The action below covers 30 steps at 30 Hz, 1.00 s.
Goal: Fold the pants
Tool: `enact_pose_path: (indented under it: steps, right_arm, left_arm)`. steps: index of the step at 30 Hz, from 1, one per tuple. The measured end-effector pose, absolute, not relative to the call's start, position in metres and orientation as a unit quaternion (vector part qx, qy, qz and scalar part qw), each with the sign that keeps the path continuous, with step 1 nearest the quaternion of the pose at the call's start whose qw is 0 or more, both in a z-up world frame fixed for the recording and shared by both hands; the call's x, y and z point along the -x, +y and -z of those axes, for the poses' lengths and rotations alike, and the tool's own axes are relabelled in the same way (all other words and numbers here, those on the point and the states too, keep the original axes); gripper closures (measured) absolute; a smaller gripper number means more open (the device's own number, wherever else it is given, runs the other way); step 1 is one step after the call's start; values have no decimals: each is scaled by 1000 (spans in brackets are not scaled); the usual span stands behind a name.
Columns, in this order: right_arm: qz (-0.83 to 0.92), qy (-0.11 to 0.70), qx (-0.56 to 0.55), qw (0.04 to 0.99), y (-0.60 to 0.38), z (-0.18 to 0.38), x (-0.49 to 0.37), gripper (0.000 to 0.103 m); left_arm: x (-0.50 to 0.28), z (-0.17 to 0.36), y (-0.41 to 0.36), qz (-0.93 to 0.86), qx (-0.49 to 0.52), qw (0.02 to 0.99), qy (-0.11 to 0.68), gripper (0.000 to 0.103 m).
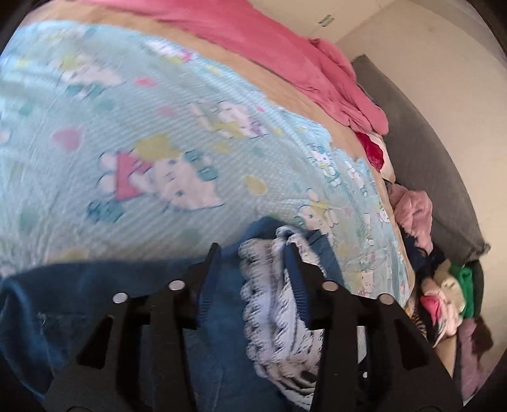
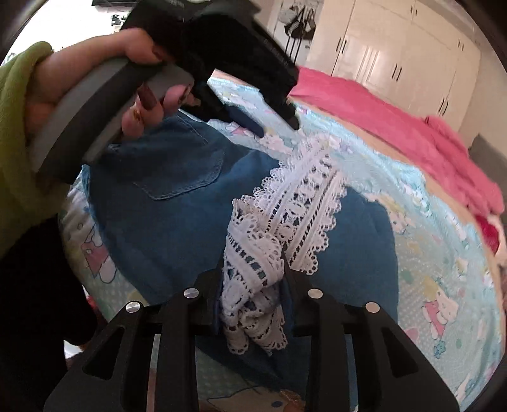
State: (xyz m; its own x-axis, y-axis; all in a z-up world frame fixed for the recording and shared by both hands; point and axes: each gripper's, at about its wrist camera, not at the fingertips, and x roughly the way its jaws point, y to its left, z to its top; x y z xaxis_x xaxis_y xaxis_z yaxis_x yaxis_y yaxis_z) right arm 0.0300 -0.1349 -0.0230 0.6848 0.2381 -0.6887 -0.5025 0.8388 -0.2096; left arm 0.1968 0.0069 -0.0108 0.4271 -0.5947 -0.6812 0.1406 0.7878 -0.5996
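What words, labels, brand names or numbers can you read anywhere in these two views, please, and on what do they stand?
None can be read.
Left gripper: faint marks on its black body, too blurred to read.
Bedsheet: cartoon cats and hearts only, no legible lettering.
Jeans and lace trim: no label or tag visible.
Wall: a small greenish mark, too small to read.

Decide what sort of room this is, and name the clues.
Probably a bedroom: a bed with a cartoon-print sheet, a pink blanket, and white wardrobes along the wall.

No legible text or numbers anywhere; perhaps faint embossed lettering on the left claw (image 2: pixel 275 123), unreadable.
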Motion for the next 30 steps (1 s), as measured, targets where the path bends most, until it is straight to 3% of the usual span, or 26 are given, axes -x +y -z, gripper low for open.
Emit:
enact_pose_path:
  steps: [7,13,15,16,17,21,25,30]
  right_arm:
    - [-202,314,176,911,-149,11,-21,70]
    - [-212,326,164,907,-151,14,-23,70]
    - [-213,331,159,906,-151,14,-27,70]
    - [-214,334,159,904,-152,15,-29,70]
    - [-215,335,161,903,-149,16,-25,72]
    - [-218,330,173,902,-146,16,-21,79]
    - [-240,319,164,902,-136,5,-22,79]
    - [-275,346,173,880,-109,22,-34,79]
  left_arm:
    - [-201,32,-13,259,260,776,513,40]
    - [-207,36,-32,243,233,792,510,35]
    - [-210,38,-36,240,230,796,507,52]
    - [-213,39,-39,241,231,795,506,74]
    - [-214,40,-42,240,230,795,508,90]
    - [-208,24,-37,249,217,806,491,91]
    - [-197,1,-29,234,175,838,461,91]
    - [-202,16,-14,202,176,832,486,88]
